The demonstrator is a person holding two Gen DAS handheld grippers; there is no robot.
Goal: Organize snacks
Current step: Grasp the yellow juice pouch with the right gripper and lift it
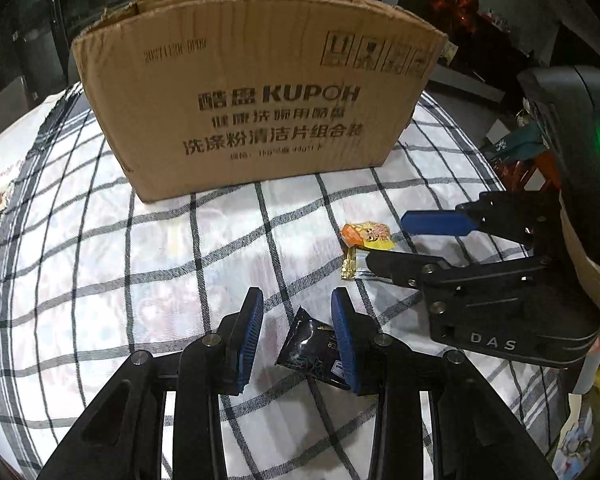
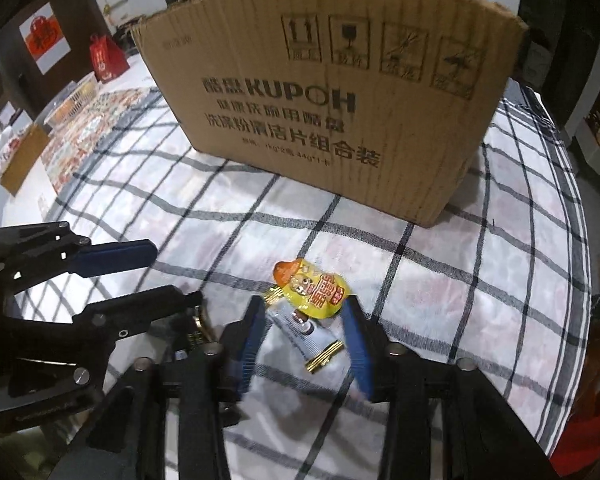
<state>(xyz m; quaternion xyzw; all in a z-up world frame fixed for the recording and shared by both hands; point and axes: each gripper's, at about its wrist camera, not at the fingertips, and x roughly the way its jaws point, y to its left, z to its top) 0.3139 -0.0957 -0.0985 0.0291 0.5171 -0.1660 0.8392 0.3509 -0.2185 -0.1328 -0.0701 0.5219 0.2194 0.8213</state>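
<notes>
Behind right gripper (image 1: 384, 240), silver packet (image 1: 362, 269) mostly hidden.

Cardboard box (image 2: 332, 92): interior hidden behind front wall; black packet (image 1: 312, 344): partly covered by blue pad, print unreadable.

Checked black-and-white cloth (image 2: 440, 304) spread over the worktop. Upper left of the right wrist view: red gift bag (image 2: 107, 58), white poster with red emblem (image 2: 43, 37), patterned sheet (image 2: 96, 128). Small brown carton (image 2: 22, 160) at far left.
</notes>
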